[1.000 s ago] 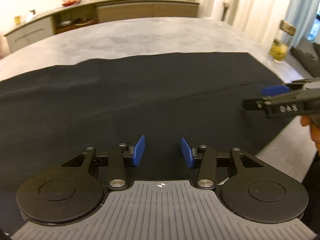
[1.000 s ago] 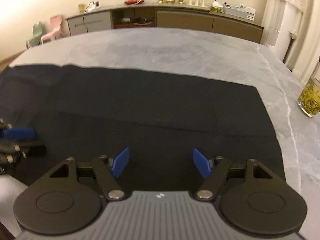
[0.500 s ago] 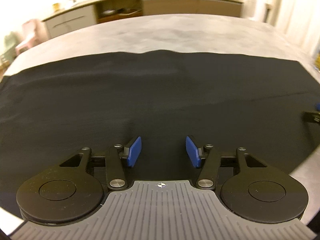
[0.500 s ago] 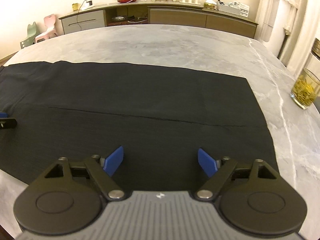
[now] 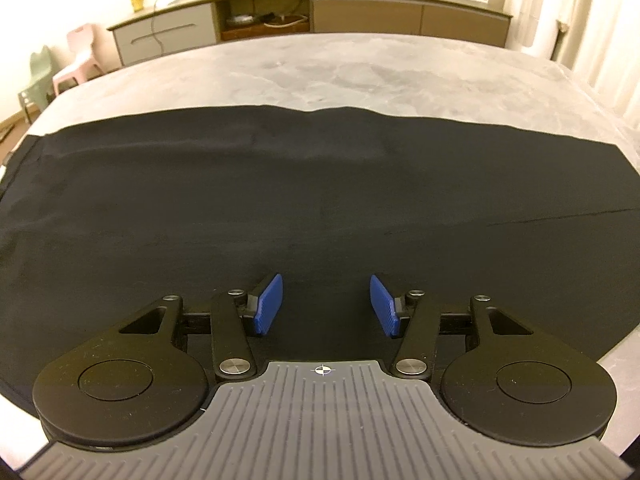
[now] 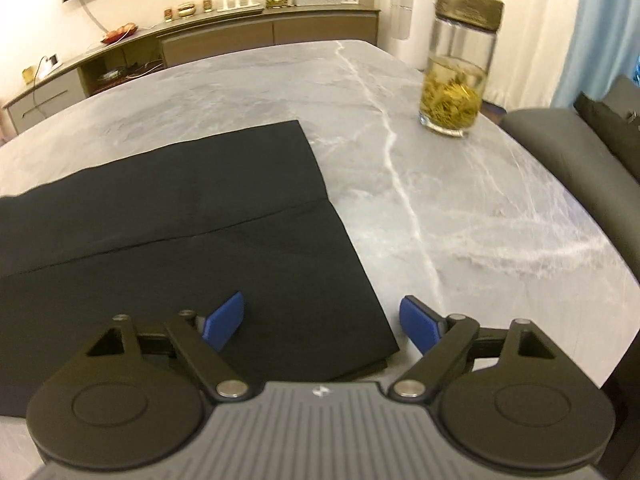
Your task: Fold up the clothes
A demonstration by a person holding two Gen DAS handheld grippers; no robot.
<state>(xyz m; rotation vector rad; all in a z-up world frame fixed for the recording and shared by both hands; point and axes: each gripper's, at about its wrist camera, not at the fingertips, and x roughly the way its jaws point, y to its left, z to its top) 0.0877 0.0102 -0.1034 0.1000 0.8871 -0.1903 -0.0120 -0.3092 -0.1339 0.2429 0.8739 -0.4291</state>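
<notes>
A black garment (image 5: 304, 184) lies flat on the grey marble table (image 5: 320, 68), with a fold line across it. My left gripper (image 5: 326, 306) is open and empty above the garment's near middle. In the right wrist view the garment's right end (image 6: 192, 216) shows, with its near right corner between the open fingers of my right gripper (image 6: 322, 322). The right gripper holds nothing; its left pad is over the cloth, its right pad over bare table.
A glass jar of tea (image 6: 454, 76) with a gold lid stands on the table at the far right. A dark sofa (image 6: 580, 148) sits past the table's right edge. A long sideboard (image 5: 304, 12) lines the back wall, and small chairs (image 5: 60, 68) stand at the left.
Both grippers have swung apart: the left view turned left and the right gripper left it. The right gripper moved right to the garment's near right corner. Both stay open.
</notes>
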